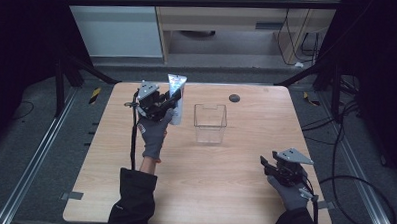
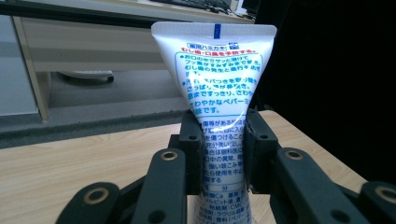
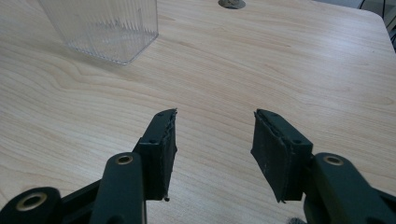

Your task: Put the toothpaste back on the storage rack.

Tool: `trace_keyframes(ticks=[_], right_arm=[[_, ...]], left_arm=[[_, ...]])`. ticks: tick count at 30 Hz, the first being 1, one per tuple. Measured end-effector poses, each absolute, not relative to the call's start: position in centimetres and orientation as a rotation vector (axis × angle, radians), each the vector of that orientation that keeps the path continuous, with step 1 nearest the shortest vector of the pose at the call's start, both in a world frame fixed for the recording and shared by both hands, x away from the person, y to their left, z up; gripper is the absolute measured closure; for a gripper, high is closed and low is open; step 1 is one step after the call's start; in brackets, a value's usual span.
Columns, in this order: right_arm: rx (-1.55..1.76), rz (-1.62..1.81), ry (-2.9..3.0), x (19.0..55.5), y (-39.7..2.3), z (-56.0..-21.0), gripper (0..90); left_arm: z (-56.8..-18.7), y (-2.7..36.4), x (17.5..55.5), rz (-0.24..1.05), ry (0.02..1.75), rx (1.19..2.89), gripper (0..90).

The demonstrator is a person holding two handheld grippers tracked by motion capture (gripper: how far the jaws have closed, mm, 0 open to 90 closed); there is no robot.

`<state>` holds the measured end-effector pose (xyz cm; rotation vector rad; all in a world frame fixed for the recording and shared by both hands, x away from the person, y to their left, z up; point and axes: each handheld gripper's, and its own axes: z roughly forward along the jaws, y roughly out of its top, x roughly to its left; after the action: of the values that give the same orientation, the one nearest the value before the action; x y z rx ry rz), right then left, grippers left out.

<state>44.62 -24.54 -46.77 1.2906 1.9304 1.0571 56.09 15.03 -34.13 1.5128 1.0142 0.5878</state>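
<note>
Left gripper view: left tool (image 2: pixel 223 154) clamps printed tube (image 2: pixel 215 74) — right tool (image 3: pixel 214 154) gapes empty.

A clear plastic container (image 1: pixel 209 123) stands mid-table (image 1: pixel 243 193), a dark round grommet (image 1: pixel 234 98) behind it.

Two hand-held black two-jaw grippers, gloved hands

Left gripper (image 1: pixel 170 105): raised, jaws clamped, forearm extended; right gripper (image 3: pixel 214 140): low at near table edge, jaws apart, nothing between.
</note>
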Motion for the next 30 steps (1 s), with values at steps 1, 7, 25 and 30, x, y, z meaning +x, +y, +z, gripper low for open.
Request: trace_keyframes(ticks=[1,7,25,30], right_arm=[[1.29,1.057,1.93,44.6,-24.6,-46.8,49.3],[1.29,1.064,1.926,44.6,-24.6,-46.7,49.2],[1.291,1.071,1.922,44.7,-24.6,-46.7,49.3],[1.294,1.072,1.922,44.7,-24.6,-46.7,49.3]], left_arm=[[-34.1,14.9,56.2,0.588,1.012,1.509,72.1],[-33.7,14.2,56.9,0.598,1.005,1.508,72.1],[-33.0,11.4,58.3,0.589,0.965,1.484,72.1],[-33.4,10.5,58.8,0.578,0.961,1.489,72.1]])
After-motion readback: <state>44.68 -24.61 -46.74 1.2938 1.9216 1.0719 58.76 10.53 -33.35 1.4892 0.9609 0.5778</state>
